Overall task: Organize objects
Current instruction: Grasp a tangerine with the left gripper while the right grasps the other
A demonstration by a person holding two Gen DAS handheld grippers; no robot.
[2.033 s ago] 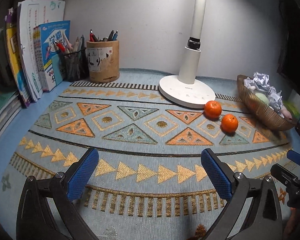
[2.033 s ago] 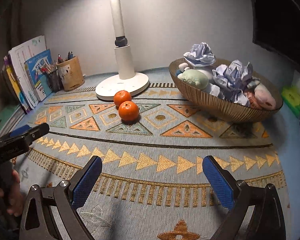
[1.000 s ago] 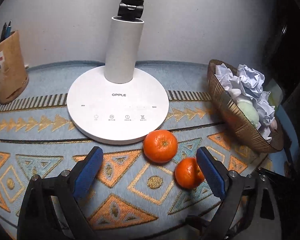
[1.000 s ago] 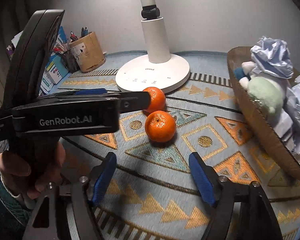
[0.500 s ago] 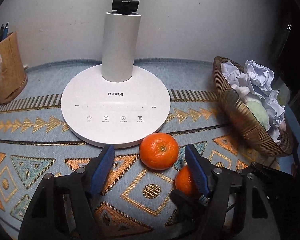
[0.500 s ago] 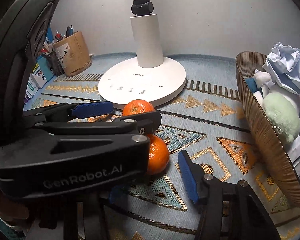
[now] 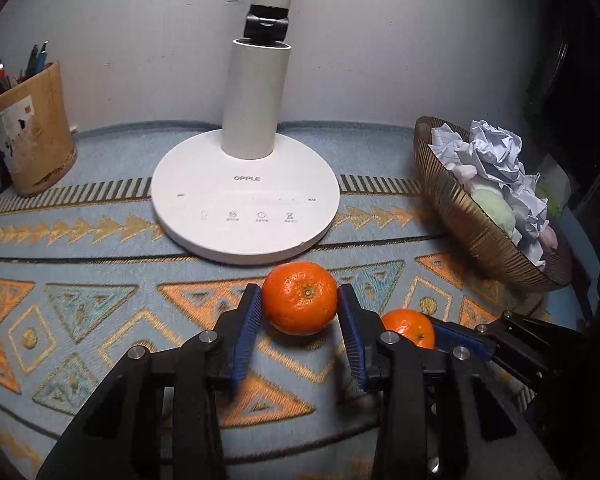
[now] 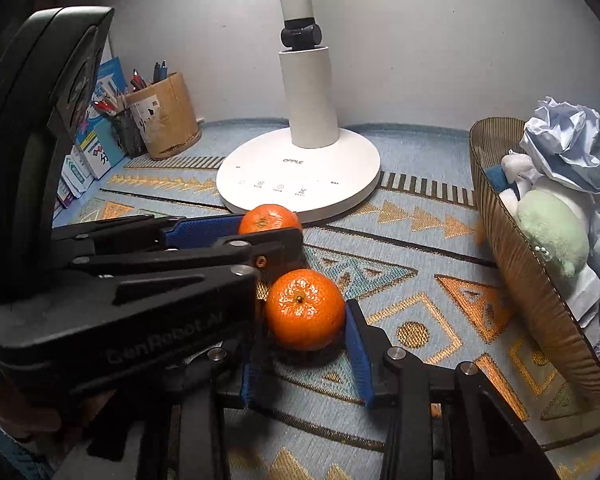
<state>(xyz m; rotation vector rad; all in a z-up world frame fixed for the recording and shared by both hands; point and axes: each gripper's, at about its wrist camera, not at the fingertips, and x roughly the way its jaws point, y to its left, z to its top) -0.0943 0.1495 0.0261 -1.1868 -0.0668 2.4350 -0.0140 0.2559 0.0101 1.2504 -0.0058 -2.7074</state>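
Observation:
Two oranges lie on the patterned mat just in front of the lamp base. My left gripper (image 7: 300,294) is shut on the farther orange (image 7: 300,300), its blue pads pressing both sides. In the right wrist view this orange (image 8: 270,218) shows partly behind the left gripper (image 8: 268,232). My right gripper (image 8: 304,320) has its jaws closing on the nearer orange (image 8: 305,309). The right pad touches the fruit, and the left pad is partly hidden behind the left gripper's body. The left wrist view shows this nearer orange (image 7: 410,326) low at the right.
The white lamp base (image 7: 244,196) stands right behind the oranges. At the right sits a ribbed brown basket (image 8: 532,280) holding crumpled paper and soft toys. A pen holder (image 7: 32,140) and books (image 8: 96,148) stand at the back left. A hand holds the left gripper's handle.
Both grippers came in from the open mat to the oranges. The left jaws shut on the farther orange, and the right jaws narrowed around the nearer one.

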